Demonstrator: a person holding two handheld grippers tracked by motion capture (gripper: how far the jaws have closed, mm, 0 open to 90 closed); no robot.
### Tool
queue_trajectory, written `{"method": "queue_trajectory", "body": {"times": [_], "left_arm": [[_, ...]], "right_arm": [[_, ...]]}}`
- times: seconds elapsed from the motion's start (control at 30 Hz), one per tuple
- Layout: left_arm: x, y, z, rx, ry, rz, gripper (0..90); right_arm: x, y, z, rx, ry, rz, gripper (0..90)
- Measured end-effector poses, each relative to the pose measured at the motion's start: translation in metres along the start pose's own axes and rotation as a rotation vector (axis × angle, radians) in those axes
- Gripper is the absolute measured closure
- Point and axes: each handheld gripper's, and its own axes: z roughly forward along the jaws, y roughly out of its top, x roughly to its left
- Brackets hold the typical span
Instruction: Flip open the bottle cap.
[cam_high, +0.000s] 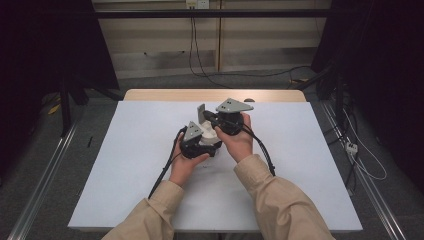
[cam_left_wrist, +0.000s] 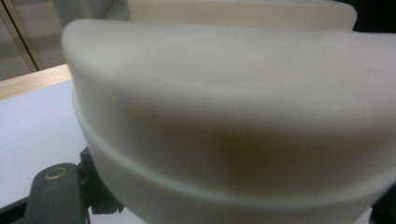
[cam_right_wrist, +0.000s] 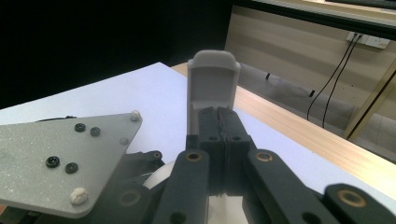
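Left hand-held gripper (cam_high: 202, 134) clamped on cream container (cam_left_wrist: 233, 116), right hand-held gripper (cam_right_wrist: 219, 126) on grey lid (cam_right_wrist: 213, 79).

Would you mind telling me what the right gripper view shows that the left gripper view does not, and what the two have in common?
Right gripper view alone: the right gripper with its jaws shut on a thin grey flip lid standing upright, the grey three-cornered plate of the left gripper, and wall cables farther off.

Left gripper view alone: a close, blurred cream-white rounded container that the left gripper holds, with a raised band around it.

Both: the white table surface and its wooden edge.
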Motion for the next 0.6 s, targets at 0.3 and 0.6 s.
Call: {"method": "queue_trajectory", "body": {"times": [0.3, 0.6], "left_arm": [[-0.0002, 0.0000, -0.0001, 0.001, -0.001, 0.002, 18.5], [0.0001, 0.0000, -0.0002, 0.002, -0.001, 0.001, 18.5]], "right_arm": [[-0.0012, -0.0007, 0.0048, 0.012, -0.008, -0.009, 89.5], [0.0010, -0.0012, 0.0099, 0.013, 0.000, -0.012, 89.3]]}}
